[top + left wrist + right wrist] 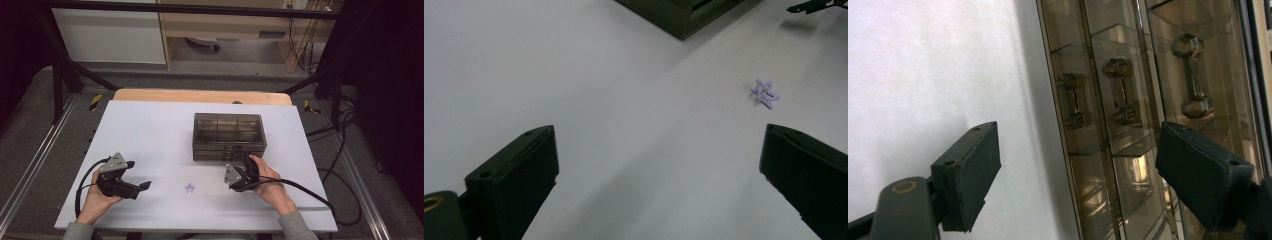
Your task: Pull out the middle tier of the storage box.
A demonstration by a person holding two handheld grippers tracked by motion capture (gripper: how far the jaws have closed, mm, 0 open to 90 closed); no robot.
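Near the middle of the white surface (150, 130), toward its far edge, stands the smoky see-through drawer box (229, 136), its long side running left to right and its drawer fronts facing the person. Three dumbbell-shaped drawer handles (1120, 91) show on those fronts in the right gripper view, which is rolled so that the box front runs up the frame.

The right gripper (248, 161) is held just before the box front, by far the nearer of the two, its fingers (968, 172) fairly wide and holding nothing. One finger lies over bare surface beside the box, the other across the drawer fronts just below the handles; neither touches a handle. The coming move, judged from this pose, is a pinch on one handle, so the relation that counts is that the handles lie ahead of and slightly beyond the fingertips, each handle's long axis lying across the gap between the fingers rather than along it.

The left gripper (142, 186) rests well apart at the near left, its fingers (516, 175) wide and empty, pointing across toward a small lilac star (765, 93) that lies flat on the surface between the two hands.

The high view gives the layout of box, star and hands; the right gripper view alone resolves the handles; the left gripper view shows the star's open outline.
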